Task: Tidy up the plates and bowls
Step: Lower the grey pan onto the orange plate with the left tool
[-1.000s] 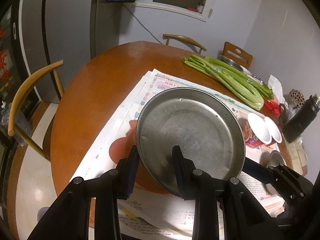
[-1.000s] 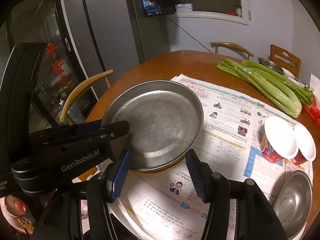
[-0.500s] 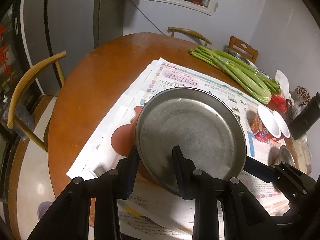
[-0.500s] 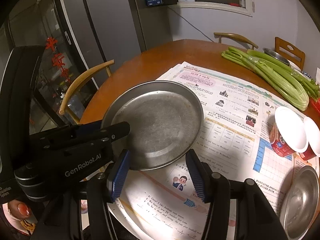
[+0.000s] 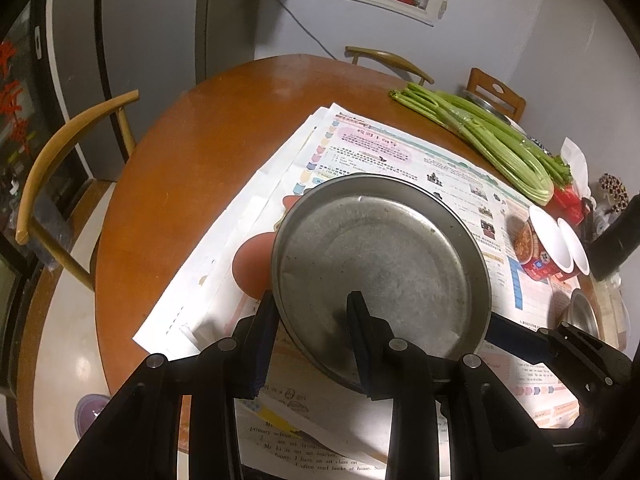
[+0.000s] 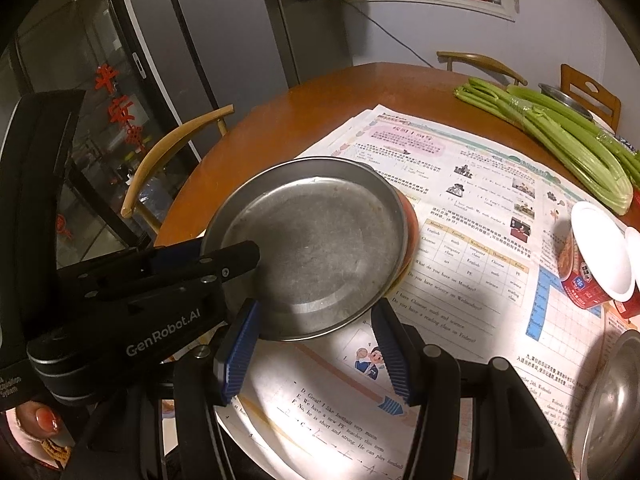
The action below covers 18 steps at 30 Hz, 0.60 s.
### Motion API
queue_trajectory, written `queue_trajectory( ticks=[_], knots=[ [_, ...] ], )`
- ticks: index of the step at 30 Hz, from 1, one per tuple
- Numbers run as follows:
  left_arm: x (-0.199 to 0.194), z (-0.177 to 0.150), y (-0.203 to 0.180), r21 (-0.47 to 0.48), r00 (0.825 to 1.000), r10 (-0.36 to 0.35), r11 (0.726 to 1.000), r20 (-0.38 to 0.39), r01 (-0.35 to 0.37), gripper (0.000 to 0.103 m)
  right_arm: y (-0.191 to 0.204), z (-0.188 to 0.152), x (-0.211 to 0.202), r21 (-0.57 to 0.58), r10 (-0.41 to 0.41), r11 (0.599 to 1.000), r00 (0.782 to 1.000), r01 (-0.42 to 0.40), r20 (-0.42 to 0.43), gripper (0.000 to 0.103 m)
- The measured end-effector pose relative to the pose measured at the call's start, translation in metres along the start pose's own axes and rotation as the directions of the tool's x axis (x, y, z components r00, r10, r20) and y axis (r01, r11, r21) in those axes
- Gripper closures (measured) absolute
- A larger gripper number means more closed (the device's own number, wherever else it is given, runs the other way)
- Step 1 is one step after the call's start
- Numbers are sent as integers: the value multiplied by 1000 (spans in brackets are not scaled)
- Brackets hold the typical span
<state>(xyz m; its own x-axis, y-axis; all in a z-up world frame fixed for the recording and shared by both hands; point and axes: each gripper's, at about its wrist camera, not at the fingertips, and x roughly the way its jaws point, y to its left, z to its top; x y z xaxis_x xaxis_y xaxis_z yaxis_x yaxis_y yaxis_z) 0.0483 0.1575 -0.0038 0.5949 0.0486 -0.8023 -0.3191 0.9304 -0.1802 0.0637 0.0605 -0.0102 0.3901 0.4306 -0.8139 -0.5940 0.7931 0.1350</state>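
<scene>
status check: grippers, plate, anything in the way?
Left gripper shut on metal plate rim, plate tilted above an orange plate. Right gripper open, holding nothing. Cups and small steel bowl off to the right.

"GenRobot.AI" on the left gripper (image 6: 236, 258) – newspaper (image 6: 472, 256) lines, seemingly "Do you have science on Wednesdays?"

The metal plate (image 5: 380, 268) hides most of an orange plate (image 5: 252, 266); a steel bowl (image 6: 612, 404) is edge-cropped.
</scene>
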Motion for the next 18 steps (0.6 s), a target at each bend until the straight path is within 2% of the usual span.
queue_trajectory(
  ticks=[18],
  knots=[
    [11, 7, -1, -2, 1000, -1, 1000, -18, 1, 66, -8, 6, 15, 22, 7, 1000, 1000, -7, -27, 45]
  ],
)
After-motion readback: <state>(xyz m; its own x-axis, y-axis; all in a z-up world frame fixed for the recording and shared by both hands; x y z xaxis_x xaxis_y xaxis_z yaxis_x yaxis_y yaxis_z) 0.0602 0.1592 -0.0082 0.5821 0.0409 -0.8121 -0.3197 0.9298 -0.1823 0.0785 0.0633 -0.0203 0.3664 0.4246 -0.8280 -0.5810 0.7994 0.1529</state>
